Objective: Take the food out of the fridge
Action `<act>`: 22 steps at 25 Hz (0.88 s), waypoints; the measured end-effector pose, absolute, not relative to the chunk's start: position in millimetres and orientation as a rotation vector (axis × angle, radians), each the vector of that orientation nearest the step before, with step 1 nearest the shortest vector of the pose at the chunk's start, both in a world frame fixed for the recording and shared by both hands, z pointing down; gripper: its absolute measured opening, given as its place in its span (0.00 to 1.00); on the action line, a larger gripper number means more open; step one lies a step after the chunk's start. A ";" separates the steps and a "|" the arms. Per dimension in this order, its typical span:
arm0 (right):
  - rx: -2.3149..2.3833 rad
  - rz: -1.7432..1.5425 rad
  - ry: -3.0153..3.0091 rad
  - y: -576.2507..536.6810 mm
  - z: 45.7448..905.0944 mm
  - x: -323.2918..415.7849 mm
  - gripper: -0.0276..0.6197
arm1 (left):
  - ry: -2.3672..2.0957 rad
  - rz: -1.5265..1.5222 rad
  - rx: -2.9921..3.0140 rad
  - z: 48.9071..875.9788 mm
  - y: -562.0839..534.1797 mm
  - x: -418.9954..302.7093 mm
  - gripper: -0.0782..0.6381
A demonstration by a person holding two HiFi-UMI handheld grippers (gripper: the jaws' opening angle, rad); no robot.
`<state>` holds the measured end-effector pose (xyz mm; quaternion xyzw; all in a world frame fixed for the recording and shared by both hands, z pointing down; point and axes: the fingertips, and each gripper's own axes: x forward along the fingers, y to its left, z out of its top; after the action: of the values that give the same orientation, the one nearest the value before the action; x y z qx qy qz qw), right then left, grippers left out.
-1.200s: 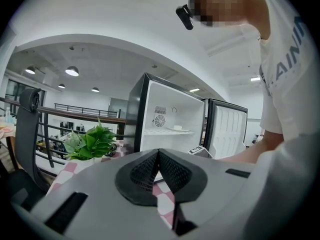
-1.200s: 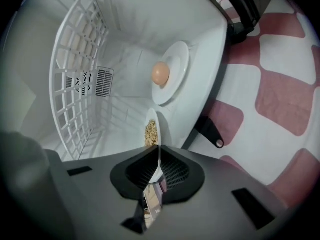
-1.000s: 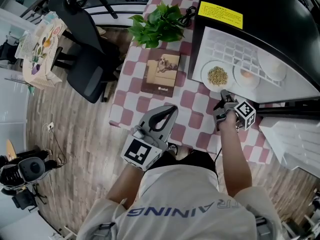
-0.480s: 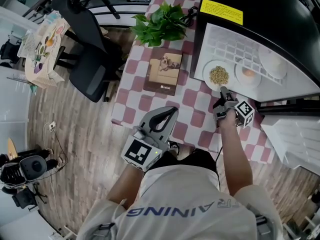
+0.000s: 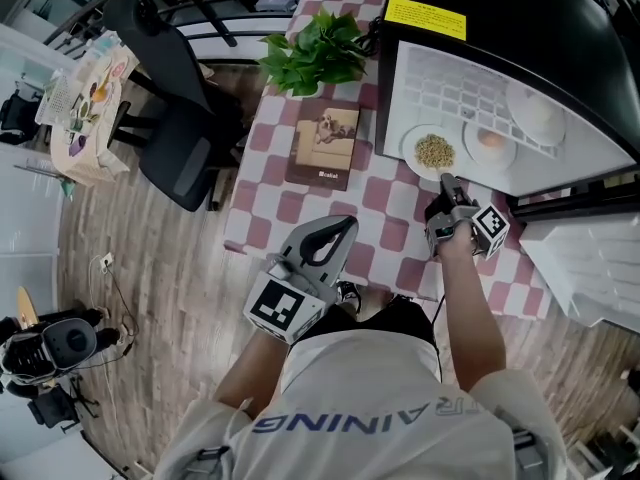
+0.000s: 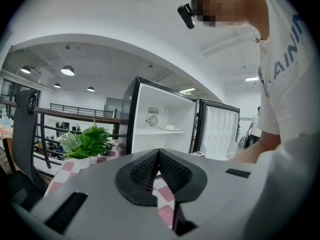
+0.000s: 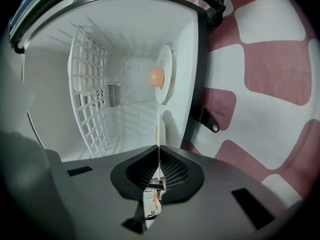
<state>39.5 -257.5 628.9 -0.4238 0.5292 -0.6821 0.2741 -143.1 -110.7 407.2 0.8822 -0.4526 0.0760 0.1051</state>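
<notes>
- The grain plate (image 5: 434, 152) sits inside the open fridge (image 5: 480, 13), at the front of its floor.
- The right gripper (image 5: 447, 183) is clamped on that plate's near rim, with the thin edge pinched between its jaws.
- A 2nd plate (image 5: 489, 142) with a pale orange ball stands just beside it, deeper in. A 3rd dish (image 5: 535, 118) lies further back.
- The fridge stands on a table (image 5: 300, 213) with a red-and-white checked cloth, its door (image 5: 590, 268) swung open to the right.
- The left gripper (image 5: 340, 230) hovers over the table's near edge with its jaws closed and empty.
- A book (image 5: 323, 146) and a plant (image 5: 318, 48) are on the table left of the fridge.
</notes>
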 end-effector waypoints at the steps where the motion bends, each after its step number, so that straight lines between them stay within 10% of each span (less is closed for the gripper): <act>1: -1.136 -1.825 1.435 -254.2 625.2 41.0 0.09 | -1.320 0.229 2.620 406.9 -110.2 -140.4 0.12; 22: -1.303 -1.703 1.365 -88.0 635.4 158.7 0.09 | -0.788 0.179 2.869 392.1 -106.7 1.0 0.12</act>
<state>158.7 -88.0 635.4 -0.4896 0.5130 -0.6402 0.2953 1.0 -106.7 392.1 0.9594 -0.2635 0.0599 0.0805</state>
